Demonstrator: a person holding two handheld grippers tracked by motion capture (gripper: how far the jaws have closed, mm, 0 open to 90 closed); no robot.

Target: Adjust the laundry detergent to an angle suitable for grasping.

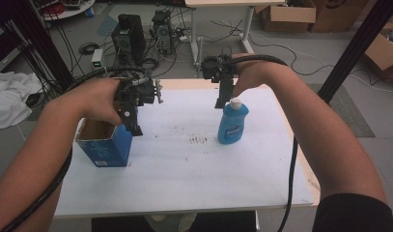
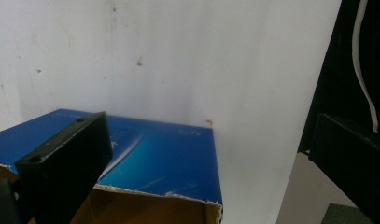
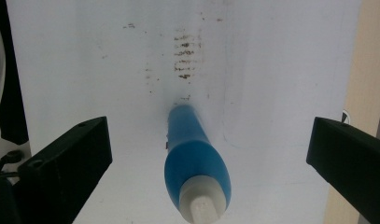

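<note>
An open-topped blue cardboard box [image 1: 107, 147] stands at the left of the white table [image 1: 184, 174]. My left gripper [image 1: 132, 126] hangs open over the box's right rim. In the left gripper view the box [image 2: 159, 158] lies below the gripper [image 2: 206, 130], one jaw over its opening and the other off to its side. A blue bottle with a white cap [image 1: 232, 124] stands upright right of centre. My right gripper [image 1: 220, 102] hovers open just above and behind the cap. In the right gripper view the bottle [image 3: 193, 163] sits between that gripper's [image 3: 208, 130] wide jaws, untouched.
Dark smudges [image 1: 199, 140] mark the table between box and bottle. Behind the table, computer towers [image 1: 129, 36] and cables cover the floor. Cardboard boxes [image 1: 288, 14] stand at the back right, a black post [image 1: 358, 43] rises at the right, and white cloth [image 1: 10, 96] lies at the left.
</note>
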